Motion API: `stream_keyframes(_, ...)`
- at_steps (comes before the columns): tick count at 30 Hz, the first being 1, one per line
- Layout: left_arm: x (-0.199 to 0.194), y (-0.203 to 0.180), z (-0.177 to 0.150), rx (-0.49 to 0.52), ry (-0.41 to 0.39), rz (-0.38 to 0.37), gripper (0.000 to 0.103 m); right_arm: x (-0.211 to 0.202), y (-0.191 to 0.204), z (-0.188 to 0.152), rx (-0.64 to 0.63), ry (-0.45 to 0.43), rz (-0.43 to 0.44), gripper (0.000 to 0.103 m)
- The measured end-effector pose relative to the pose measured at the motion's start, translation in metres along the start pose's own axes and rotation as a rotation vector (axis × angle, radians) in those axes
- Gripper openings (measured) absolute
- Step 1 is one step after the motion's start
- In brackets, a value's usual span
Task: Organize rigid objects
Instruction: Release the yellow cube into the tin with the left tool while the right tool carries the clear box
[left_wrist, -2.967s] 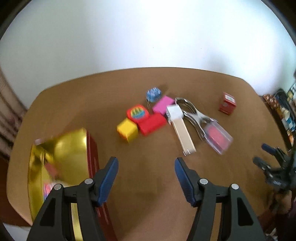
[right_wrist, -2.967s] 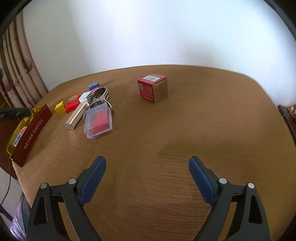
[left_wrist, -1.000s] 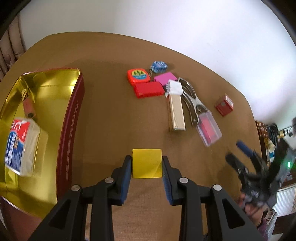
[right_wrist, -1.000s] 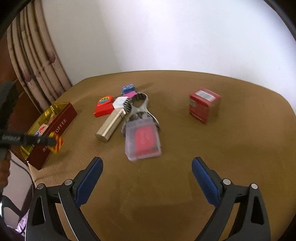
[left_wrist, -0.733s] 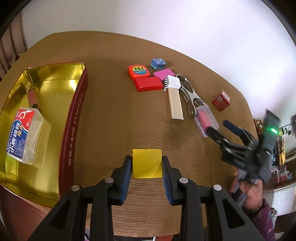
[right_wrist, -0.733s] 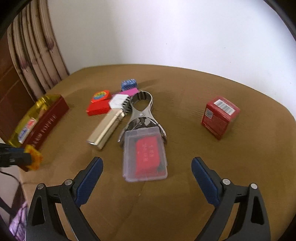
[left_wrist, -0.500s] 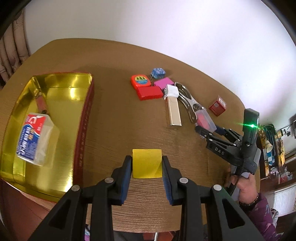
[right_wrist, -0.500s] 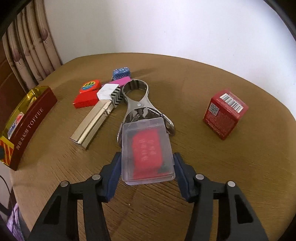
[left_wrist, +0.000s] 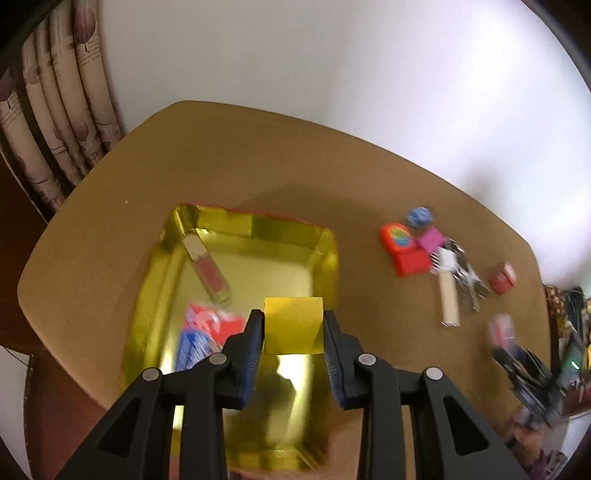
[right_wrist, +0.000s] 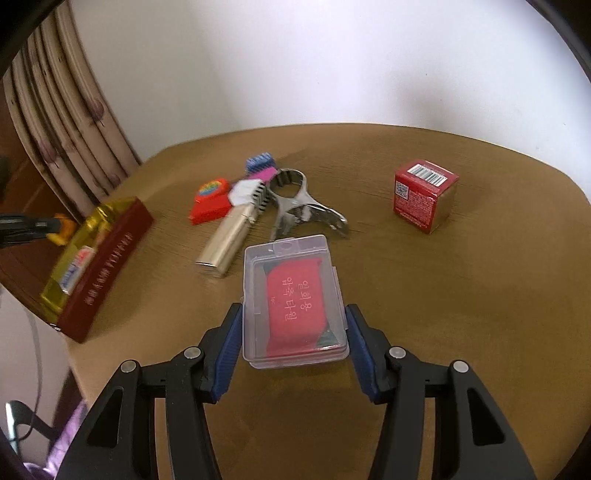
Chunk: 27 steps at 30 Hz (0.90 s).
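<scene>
Jaws clamped, our left gripper (left_wrist: 294, 326) holds the yellow cube (left_wrist: 293, 321) above the gold tin (left_wrist: 173, 266), our right gripper (right_wrist: 294, 325) pinches the clear plastic case (right_wrist: 293, 299) over the table (right_wrist: 443, 280); we judge that the smooth case could slip.

A matt, wood-grained worktop (right_wrist: 424, 295) carries a mirror-glossy gold foil tray (left_wrist: 258, 273), a clear plastic case (right_wrist: 293, 299), shiny metal pliers (right_wrist: 299, 206), and a printed cardboard box (right_wrist: 424, 195).
</scene>
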<state>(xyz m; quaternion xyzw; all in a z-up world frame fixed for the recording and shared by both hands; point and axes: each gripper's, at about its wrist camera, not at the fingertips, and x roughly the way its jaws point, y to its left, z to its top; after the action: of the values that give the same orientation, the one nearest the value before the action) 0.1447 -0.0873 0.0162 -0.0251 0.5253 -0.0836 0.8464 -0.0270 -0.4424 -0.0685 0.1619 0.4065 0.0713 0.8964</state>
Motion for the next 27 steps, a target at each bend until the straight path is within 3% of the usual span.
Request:
stream_keyframes(5,0.045,0.027,0.028,-0.012,0.029,0.041,0.032,-0.017,0.020,0.008,-0.013,-0.021,0.039,0.051)
stream_keyframes(12,0.086,0.032,0.042,0.005,0.047,0.068,0.032,-0.026,0.056,0.026,-0.062,-0.048,0.088,0.051)
stream_keyframes(27,0.099,0.032,0.033,0.074,0.032,0.140,0.033,-0.024,0.128,0.053,-0.134,-0.060,0.204,0.051)
